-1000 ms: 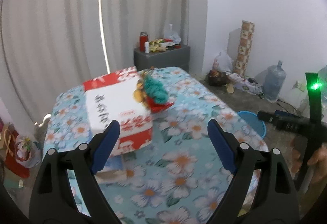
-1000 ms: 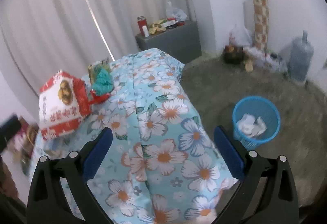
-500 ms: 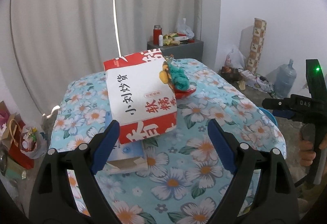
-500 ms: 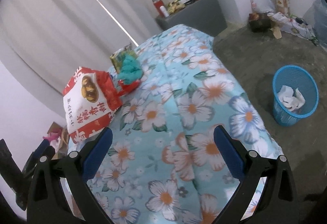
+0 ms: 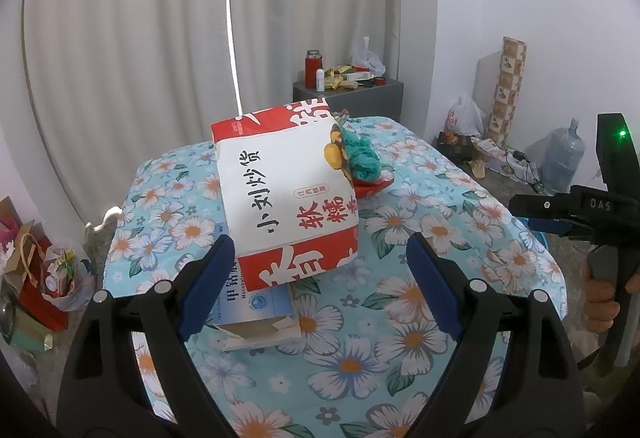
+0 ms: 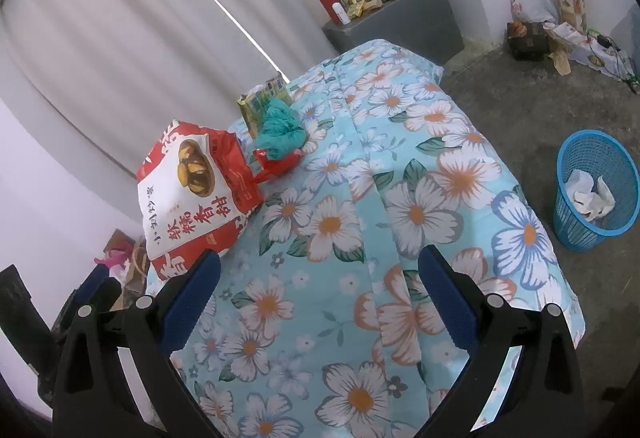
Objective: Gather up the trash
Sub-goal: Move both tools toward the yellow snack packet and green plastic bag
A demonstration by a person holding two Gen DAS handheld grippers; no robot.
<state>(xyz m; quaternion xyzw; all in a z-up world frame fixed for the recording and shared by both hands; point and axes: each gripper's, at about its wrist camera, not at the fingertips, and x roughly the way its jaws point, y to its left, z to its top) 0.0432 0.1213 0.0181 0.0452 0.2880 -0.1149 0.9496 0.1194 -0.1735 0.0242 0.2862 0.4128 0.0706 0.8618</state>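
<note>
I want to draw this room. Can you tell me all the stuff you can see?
Table: one, covered in a light blue flowered cloth, middle of the room.
Snack bag: one, red and white, on the table, its near end resting on the box.
Box: one, white and blue, torn open, partly under the bag.
Teal bundle: one, behind the bag, on a red wrapper.
Green packet: one, behind the bundle.
Bin: one, blue, on the floor right of the table, white paper inside.
Cabinet: one, grey, by the curtain, cluttered top.
Water jug: one, bluish, by the wall.
Left gripper: black, blue pads, open.
Right gripper: the same, open.
</note>
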